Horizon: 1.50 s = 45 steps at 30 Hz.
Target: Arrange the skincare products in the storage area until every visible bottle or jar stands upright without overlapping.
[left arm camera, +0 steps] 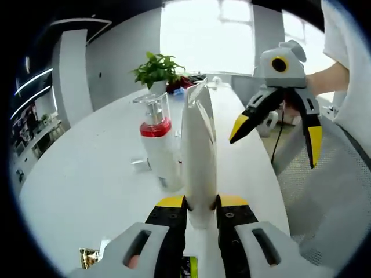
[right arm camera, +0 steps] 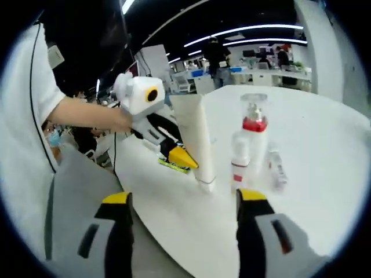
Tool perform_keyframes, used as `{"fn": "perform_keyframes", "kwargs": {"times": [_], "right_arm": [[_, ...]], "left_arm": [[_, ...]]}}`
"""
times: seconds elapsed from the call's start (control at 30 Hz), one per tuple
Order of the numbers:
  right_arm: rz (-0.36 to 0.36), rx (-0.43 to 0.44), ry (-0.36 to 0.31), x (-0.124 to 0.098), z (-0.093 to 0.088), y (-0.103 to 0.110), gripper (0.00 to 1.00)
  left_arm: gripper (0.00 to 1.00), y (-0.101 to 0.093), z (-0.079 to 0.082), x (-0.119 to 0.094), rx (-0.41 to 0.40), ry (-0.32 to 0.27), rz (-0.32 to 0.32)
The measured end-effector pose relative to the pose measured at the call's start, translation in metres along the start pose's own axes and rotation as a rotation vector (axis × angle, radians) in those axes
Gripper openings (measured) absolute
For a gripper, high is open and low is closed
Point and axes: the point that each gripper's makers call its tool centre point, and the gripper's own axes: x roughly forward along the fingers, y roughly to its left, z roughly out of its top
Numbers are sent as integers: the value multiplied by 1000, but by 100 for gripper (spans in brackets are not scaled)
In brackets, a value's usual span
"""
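White table (right arm camera: 324, 150) bearing bottles (right arm camera: 254, 139), perhaps sachets (right arm camera: 277, 167).

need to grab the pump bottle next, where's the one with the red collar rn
The red-collared pump bottle stands upright on the white table, just left of the white tube held in the left claw; in the right gripper view it stands right of the tube.

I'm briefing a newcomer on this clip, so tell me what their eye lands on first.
The tall white tube stands out first, upright on the white table with the left gripper shut on its lower end. Just beside it stands a white pump bottle with a red collar and clear cap. The right gripper hangs open near the table edge, holding nothing.
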Motion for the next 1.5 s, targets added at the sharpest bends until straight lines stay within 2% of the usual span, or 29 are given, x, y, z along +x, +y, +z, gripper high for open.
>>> {"fn": "perform_keyframes", "kwargs": {"times": [0.23, 0.67, 1.07, 1.5], "right_arm": [[-40, 28, -7, -7, -2, -9, 80], [-65, 68, -7, -8, -9, -7, 80], [-78, 87, -9, -10, -12, -7, 81], [-78, 84, -11, -11, -10, -6, 81]], "left_arm": [[16, 19, 7, 7, 3, -6, 3], [16, 51, 17, 21, 21, -4, -1], [16, 55, 18, 23, 7, -15, -5], [17, 55, 17, 25, 18, 5, -12]]}}
